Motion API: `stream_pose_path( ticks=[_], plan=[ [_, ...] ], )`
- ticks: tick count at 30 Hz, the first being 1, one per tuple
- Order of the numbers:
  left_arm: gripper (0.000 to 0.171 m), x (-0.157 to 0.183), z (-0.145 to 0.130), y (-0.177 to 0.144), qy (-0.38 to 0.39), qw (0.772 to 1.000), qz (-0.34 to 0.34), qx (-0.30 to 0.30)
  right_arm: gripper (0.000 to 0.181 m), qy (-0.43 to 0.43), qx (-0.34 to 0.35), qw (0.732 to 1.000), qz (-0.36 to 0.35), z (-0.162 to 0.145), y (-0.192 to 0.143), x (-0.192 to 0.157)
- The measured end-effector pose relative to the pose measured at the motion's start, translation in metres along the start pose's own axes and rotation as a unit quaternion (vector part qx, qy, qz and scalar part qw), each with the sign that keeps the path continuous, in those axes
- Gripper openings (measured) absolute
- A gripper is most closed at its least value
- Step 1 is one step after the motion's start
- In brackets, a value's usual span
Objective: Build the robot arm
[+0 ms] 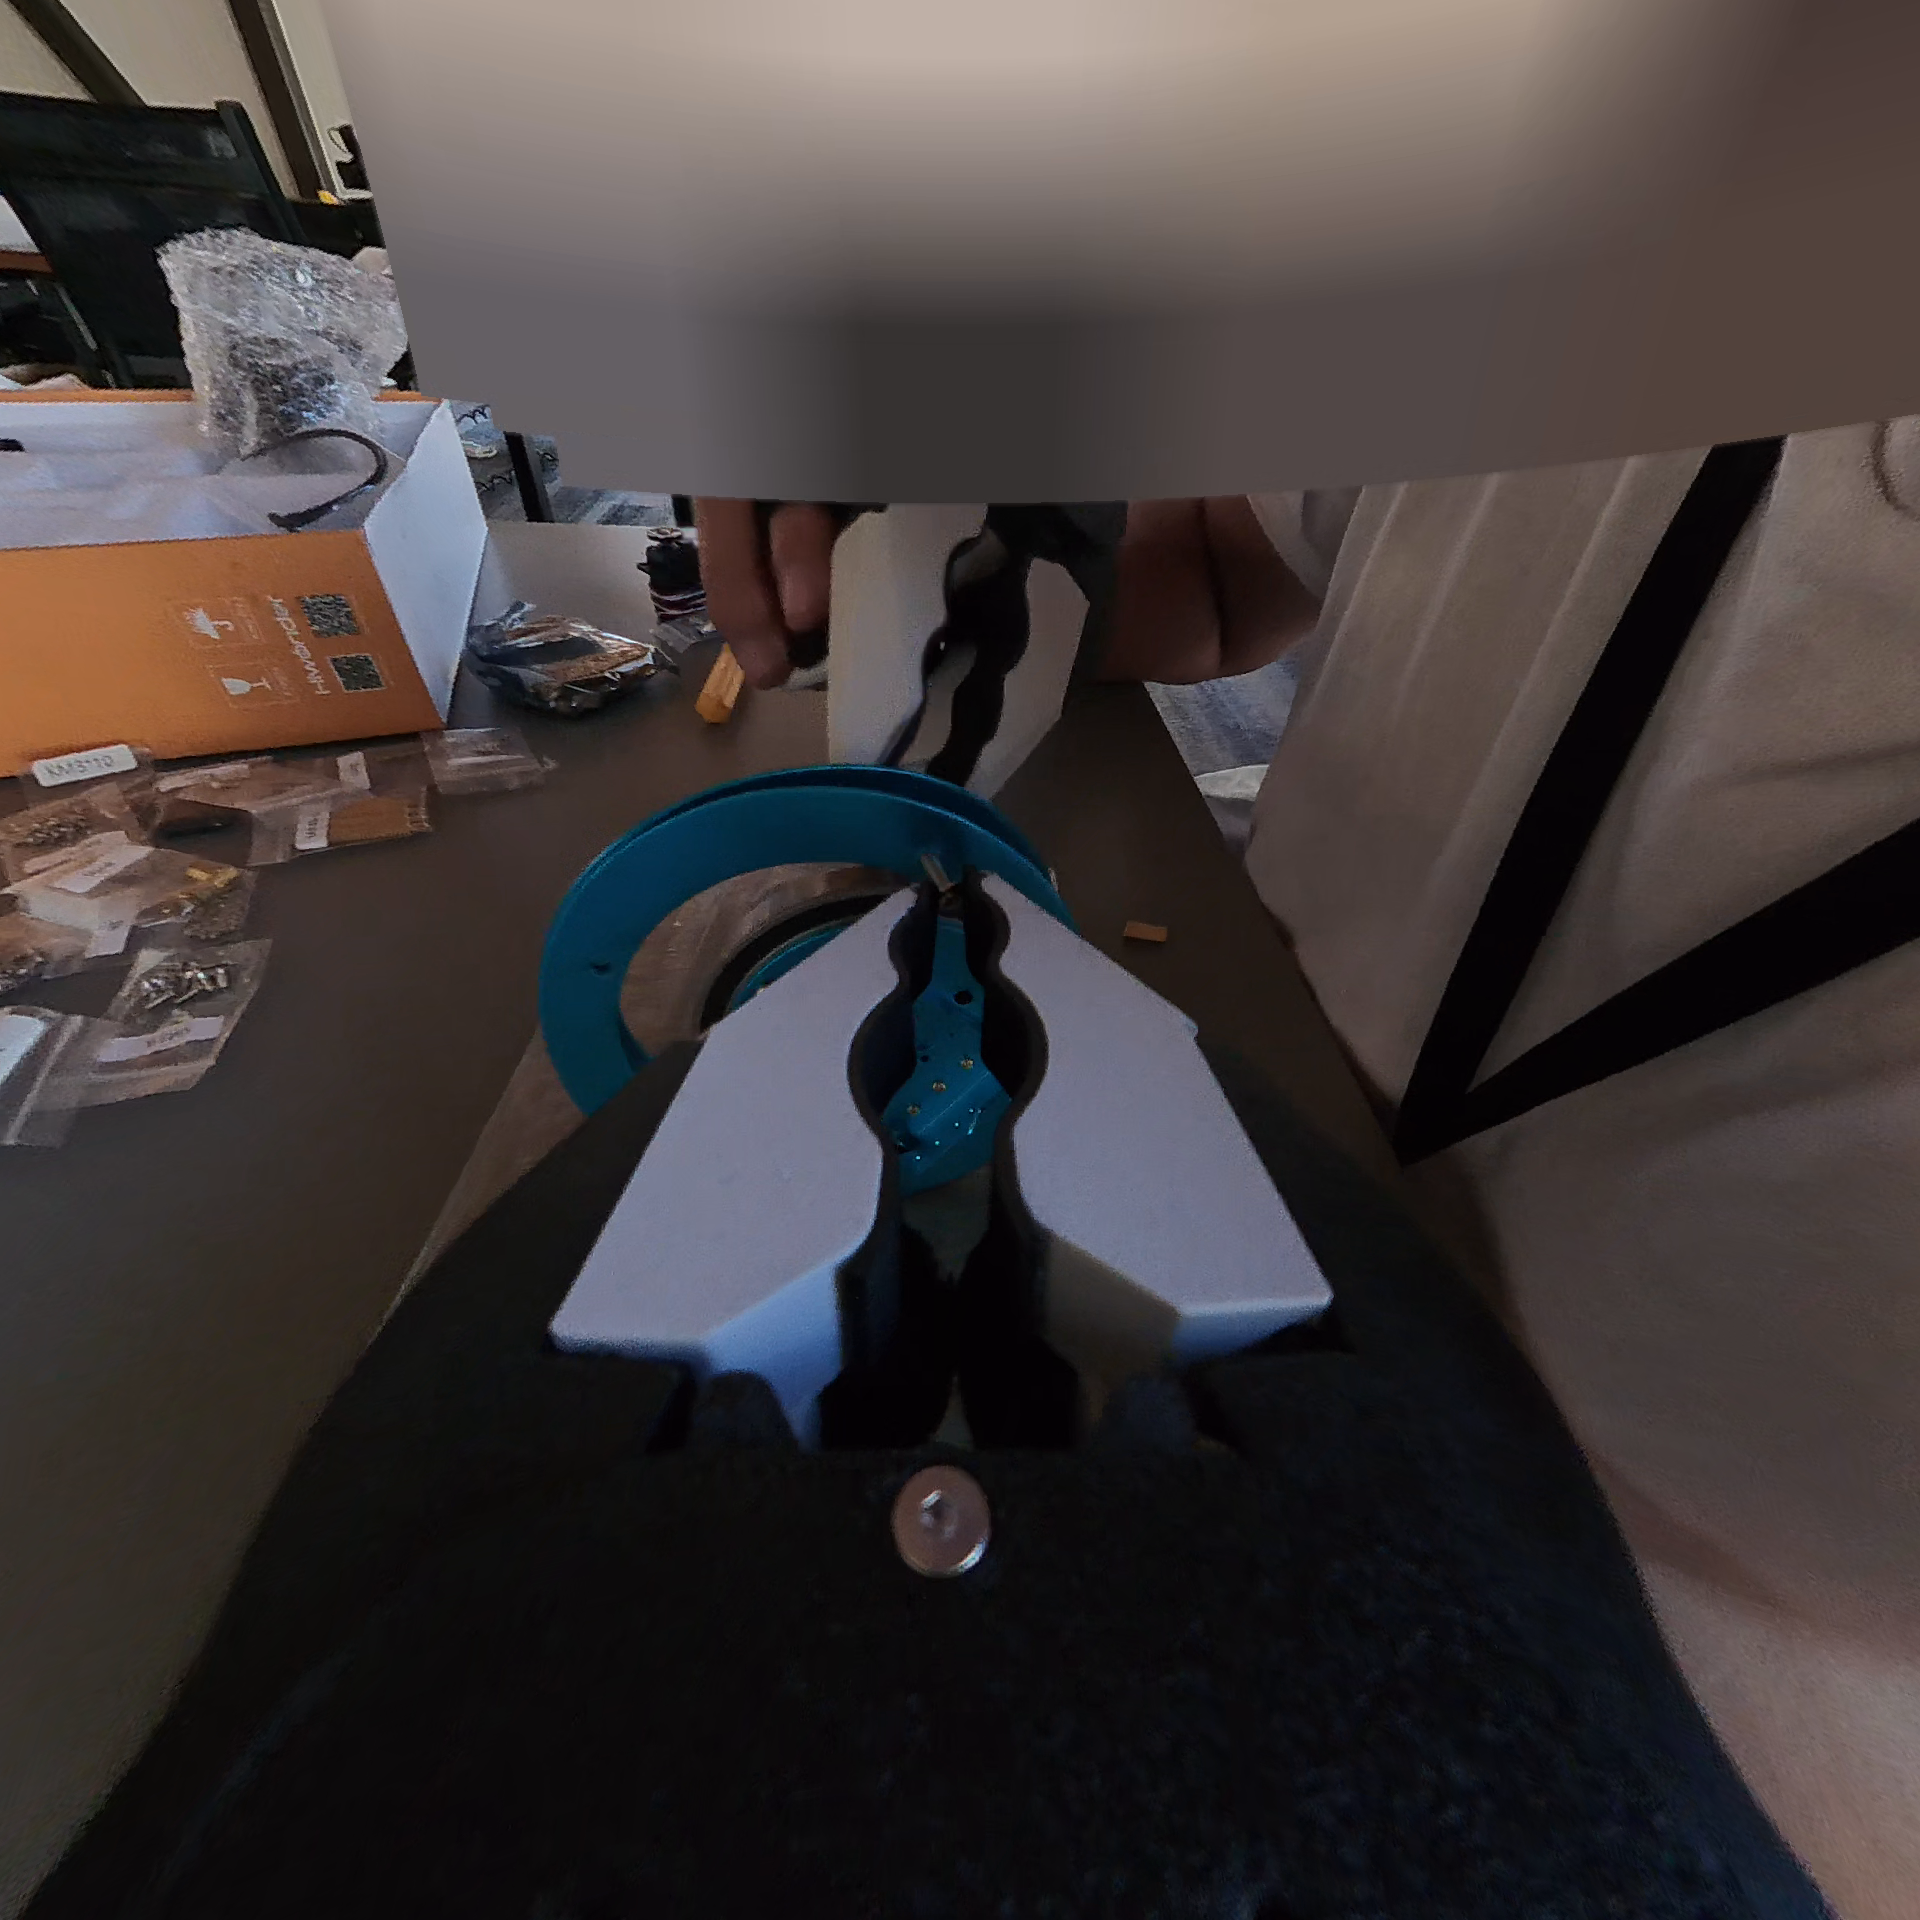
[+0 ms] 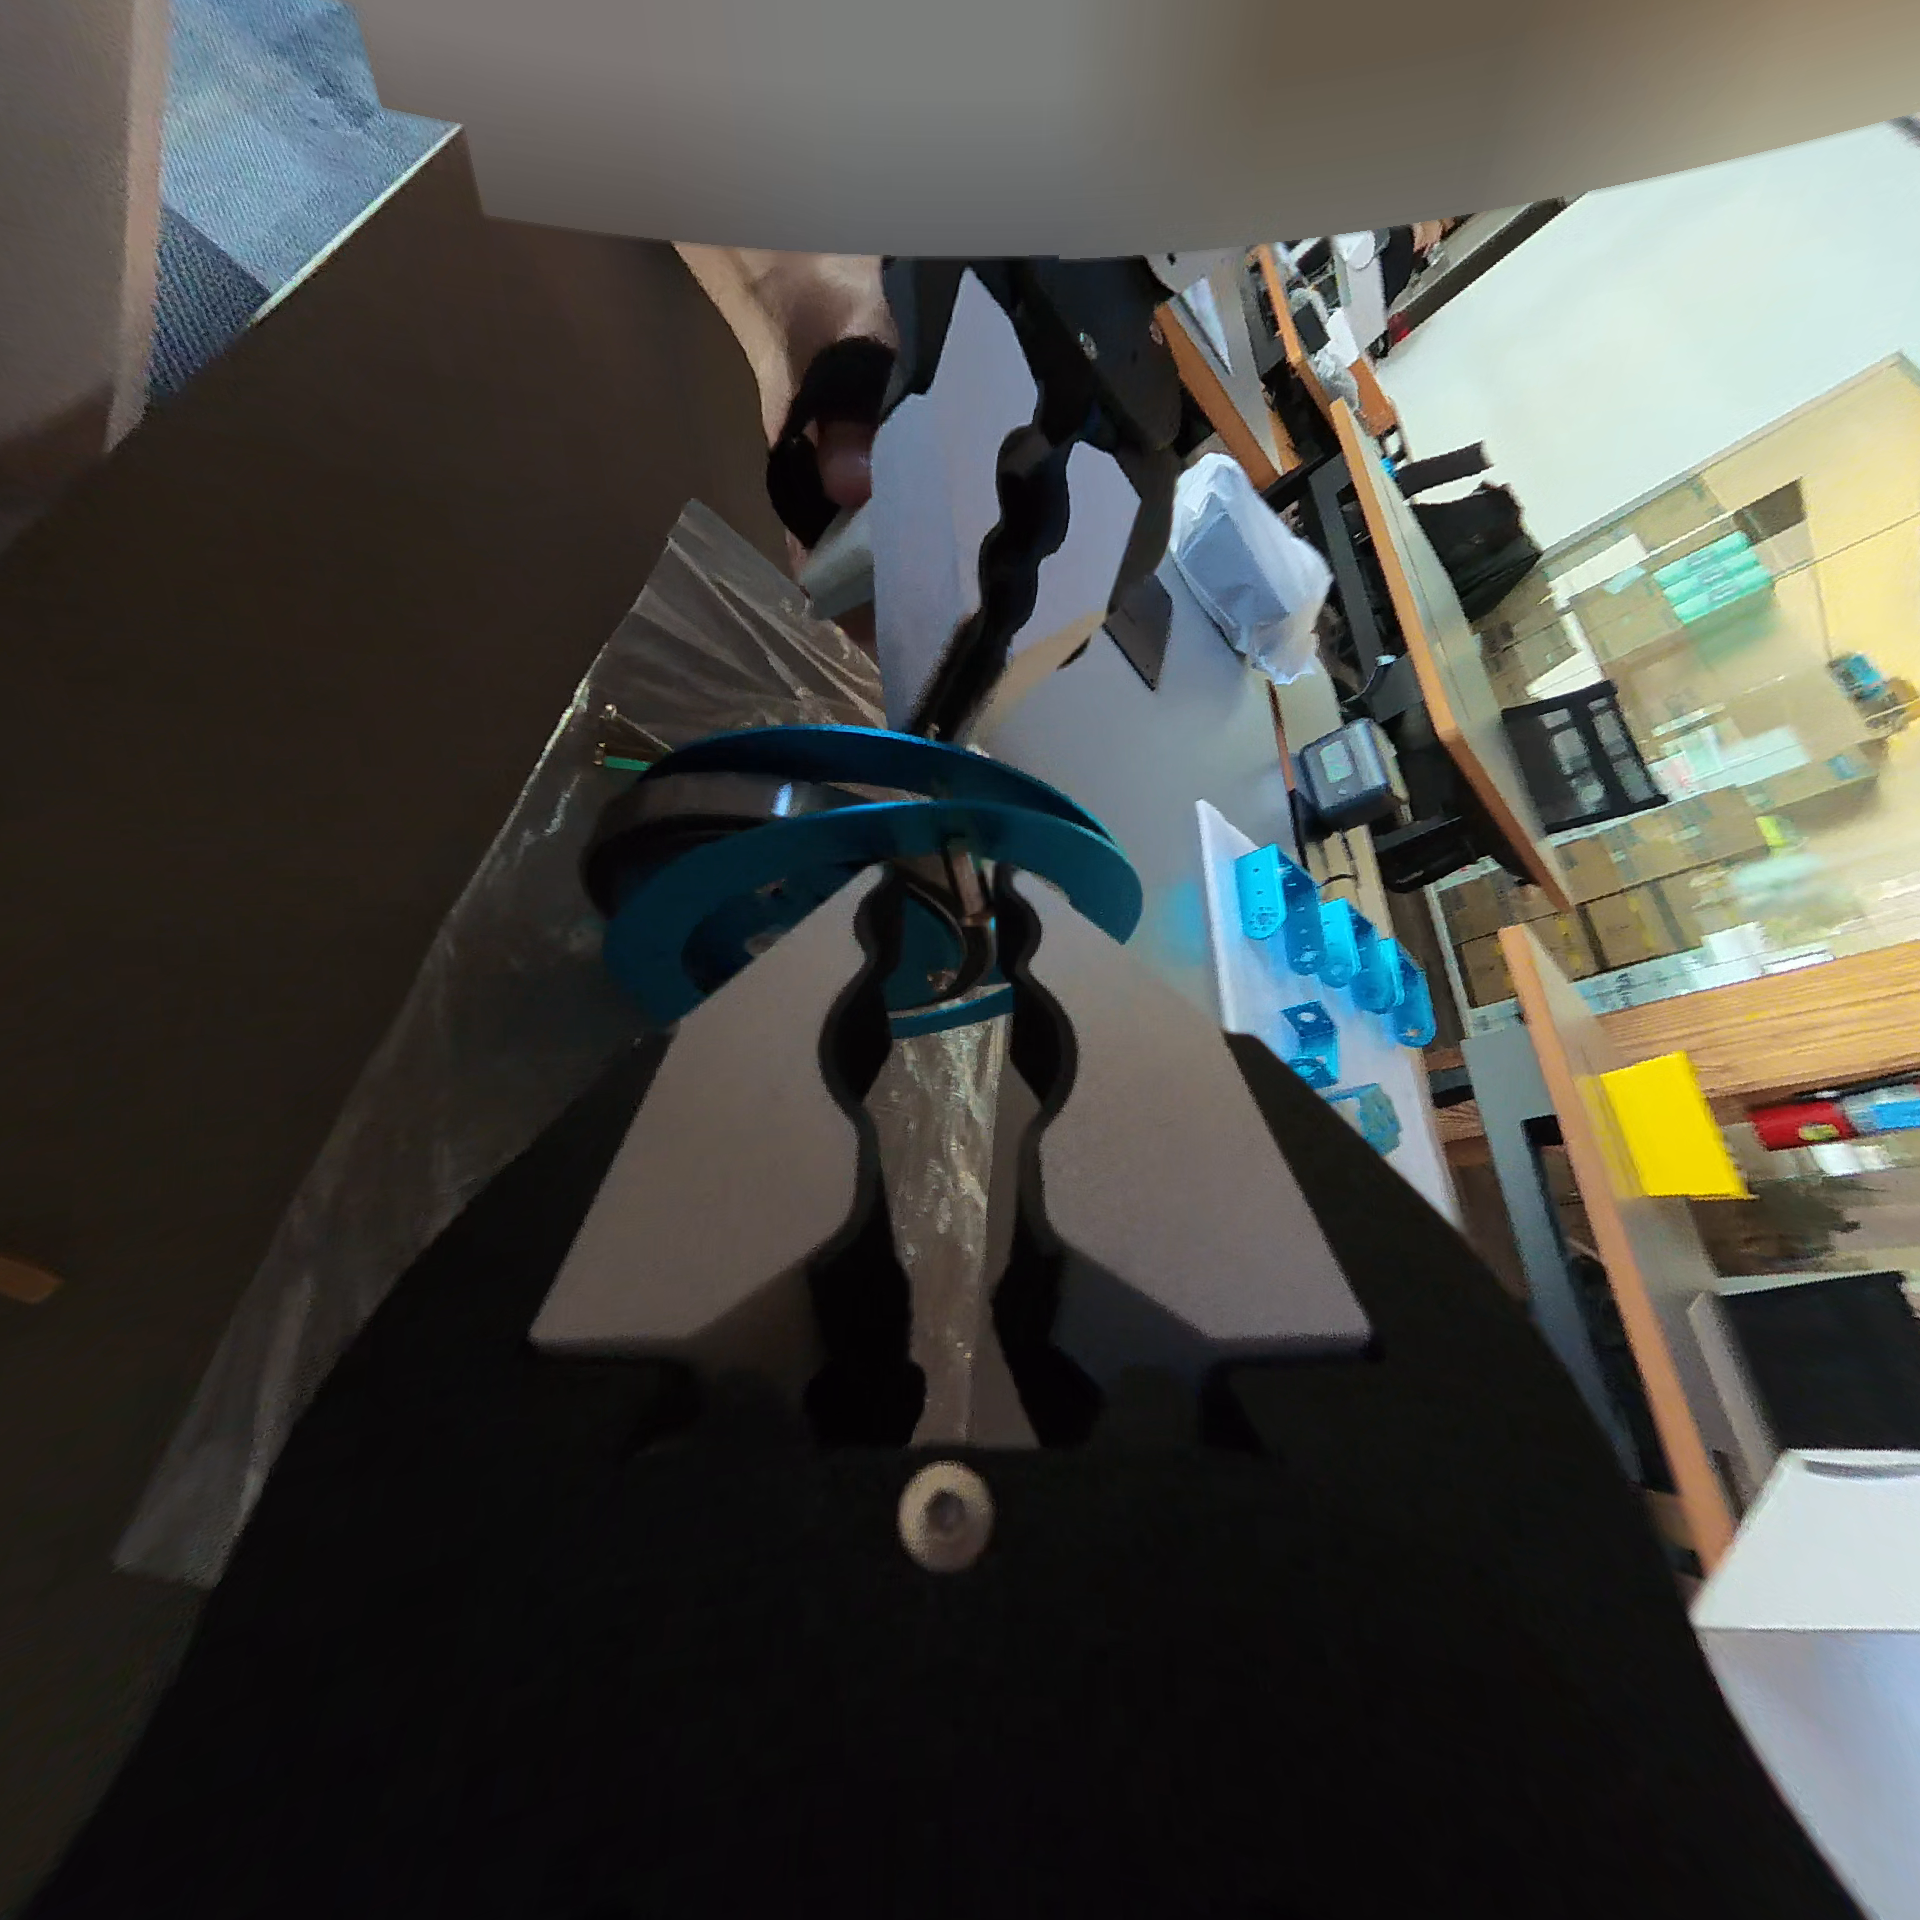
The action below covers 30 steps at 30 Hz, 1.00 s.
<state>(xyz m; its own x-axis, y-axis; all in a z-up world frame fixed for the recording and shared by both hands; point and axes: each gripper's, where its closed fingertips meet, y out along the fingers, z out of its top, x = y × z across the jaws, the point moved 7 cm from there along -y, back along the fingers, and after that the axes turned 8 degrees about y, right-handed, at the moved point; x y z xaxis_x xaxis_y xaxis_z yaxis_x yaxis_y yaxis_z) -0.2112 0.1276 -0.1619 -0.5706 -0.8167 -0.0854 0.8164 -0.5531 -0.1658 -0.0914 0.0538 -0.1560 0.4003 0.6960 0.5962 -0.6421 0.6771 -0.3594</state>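
The left gripper pinches a small metal standoff against the blue ring assembly near the desk's right edge. The right gripper, jaws nearly together, clamps the assembly's rim from the opposite side. Its two rings are already stacked; loose hardware bags lie towards the left edge.

Two blue ring plates stacked with a gap, standing on edge above the dark table, pinched at the rim between left gripper and right gripper.
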Motion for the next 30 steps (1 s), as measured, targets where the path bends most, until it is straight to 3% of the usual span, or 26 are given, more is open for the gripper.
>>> stream_pose_path(
  ticks=[2, 6, 10, 14, 30],
  plan=[
    [0.004, -0.001, 0.001, -0.001, -0.012, 1.0, -0.003, 0.002, 0.006, -0.032, -0.001, 0.999, -0.023, 0.002, 0.0, -0.001],
    [0.005, -0.006, 0.003, -0.002, -0.022, 1.0, 0.016, 0.0, 0.004, -0.078, -0.038, 0.995, -0.05, 0.004, 0.001, -0.001],
    [0.006, -0.003, 0.004, 0.0, 0.033, 0.997, 0.069, -0.018, 0.004, 0.004, -0.068, 0.998, -0.004, 0.005, 0.0, 0.008],
    [0.006, 0.001, 0.004, 0.005, 0.086, 0.99, 0.11, -0.026, 0.004, 0.095, -0.05, 0.993, 0.042, 0.0, -0.002, 0.013],
    [0.006, 0.0, -0.001, 0.008, 0.069, 0.993, 0.098, -0.013, 0.004, 0.158, -0.022, 0.984, 0.078, -0.002, 0.0, 0.014]
  ],
)
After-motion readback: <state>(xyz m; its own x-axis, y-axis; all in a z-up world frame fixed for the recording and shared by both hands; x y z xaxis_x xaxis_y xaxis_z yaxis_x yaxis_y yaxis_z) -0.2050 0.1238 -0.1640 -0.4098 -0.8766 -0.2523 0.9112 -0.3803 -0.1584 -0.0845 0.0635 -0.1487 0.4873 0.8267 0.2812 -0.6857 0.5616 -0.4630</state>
